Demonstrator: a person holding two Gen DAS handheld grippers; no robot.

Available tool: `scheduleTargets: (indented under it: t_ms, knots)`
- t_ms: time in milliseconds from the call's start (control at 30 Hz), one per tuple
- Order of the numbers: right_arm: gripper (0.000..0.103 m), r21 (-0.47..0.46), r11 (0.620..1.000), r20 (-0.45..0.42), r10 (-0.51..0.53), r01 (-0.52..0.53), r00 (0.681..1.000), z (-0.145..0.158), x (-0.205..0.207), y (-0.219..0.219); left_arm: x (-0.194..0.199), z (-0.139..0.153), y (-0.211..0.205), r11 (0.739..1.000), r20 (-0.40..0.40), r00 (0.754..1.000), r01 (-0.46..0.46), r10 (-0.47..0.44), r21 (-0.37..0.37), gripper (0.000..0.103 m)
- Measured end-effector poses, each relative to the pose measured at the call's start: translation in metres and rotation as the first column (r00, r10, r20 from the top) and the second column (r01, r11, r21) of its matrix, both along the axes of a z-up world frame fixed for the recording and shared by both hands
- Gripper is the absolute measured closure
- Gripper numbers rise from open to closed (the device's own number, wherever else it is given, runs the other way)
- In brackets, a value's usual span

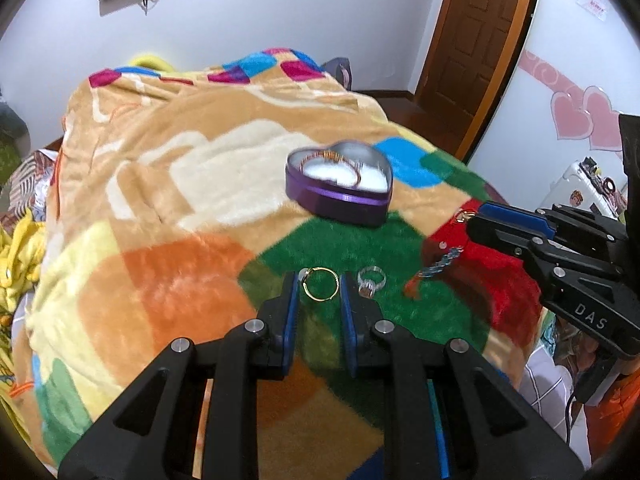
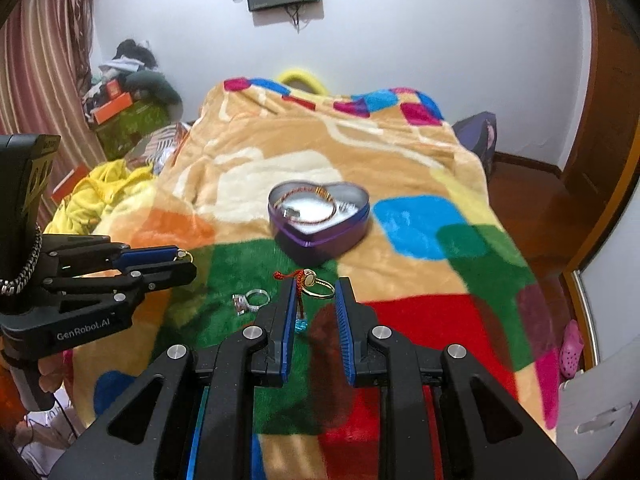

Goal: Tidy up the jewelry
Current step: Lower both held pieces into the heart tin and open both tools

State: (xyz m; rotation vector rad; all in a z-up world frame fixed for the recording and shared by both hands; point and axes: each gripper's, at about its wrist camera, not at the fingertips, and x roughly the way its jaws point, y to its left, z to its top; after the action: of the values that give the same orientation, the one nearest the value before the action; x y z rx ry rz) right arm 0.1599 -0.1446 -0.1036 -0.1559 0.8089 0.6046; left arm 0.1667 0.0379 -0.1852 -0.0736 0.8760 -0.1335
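Observation:
A purple heart-shaped tin point(image 1: 339, 192) point(image 2: 318, 224) sits open on the blanket with a red-gold bracelet point(image 1: 332, 164) point(image 2: 310, 204) inside. My left gripper point(image 1: 320, 284) is open, with a thin gold ring point(image 1: 319, 283) point(image 2: 185, 255) between its fingertips. A silver stone ring point(image 1: 371, 280) point(image 2: 250, 300) lies just right of it. My right gripper point(image 2: 317, 286) is open around a gold signet ring point(image 2: 318, 283) point(image 1: 464, 214), beside a red-and-blue cord charm point(image 1: 434, 270) point(image 2: 298, 300).
The colourful fleece blanket point(image 1: 180, 208) point(image 2: 420, 184) covers a bed. Yellow cloth point(image 2: 108, 192) and boxes point(image 2: 124, 116) lie off the bed's left side. A wooden door point(image 1: 476, 36) stands at the right.

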Motion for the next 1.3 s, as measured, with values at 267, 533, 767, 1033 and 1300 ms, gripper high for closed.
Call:
scheduleTargets:
  t_ms: [267, 533, 767, 1033, 1300]
  knots:
    - [0.085, 0.038, 0.999, 0.048, -0.009, 0.007, 0.999, 0.017, 0.003, 0.001, 0.007, 0.028, 0.001, 1.0, 0.072, 0.997, -0.007, 0.007, 0.001, 0.083]
    - [0.085, 0.059, 0.998, 0.045, -0.009, 0.006, 0.999, 0.013, 0.018, 0.009, 0.023, 0.037, 0.004, 1.0, 0.097, 0.995, -0.009, 0.009, 0.006, 0.083]
    - [0.085, 0.071, 0.998, 0.034, -0.005, 0.003, 0.999, 0.006, 0.034, 0.017, 0.045, 0.036, 0.004, 1.0, 0.097, 0.995, 0.001, -0.002, 0.016, 0.083]
    - [0.085, 0.082, 0.997, 0.025, 0.005, -0.007, 1.0, 0.0, 0.05, 0.022, 0.068, 0.031, 0.003, 1.0, 0.095, 0.995, 0.013, -0.015, 0.021, 0.083]
    - [0.085, 0.065, 0.998, -0.004, 0.019, -0.019, 1.0, -0.014, 0.064, 0.027, 0.092, 0.016, -0.002, 0.999, 0.054, 0.997, 0.046, -0.047, 0.021, 0.083]
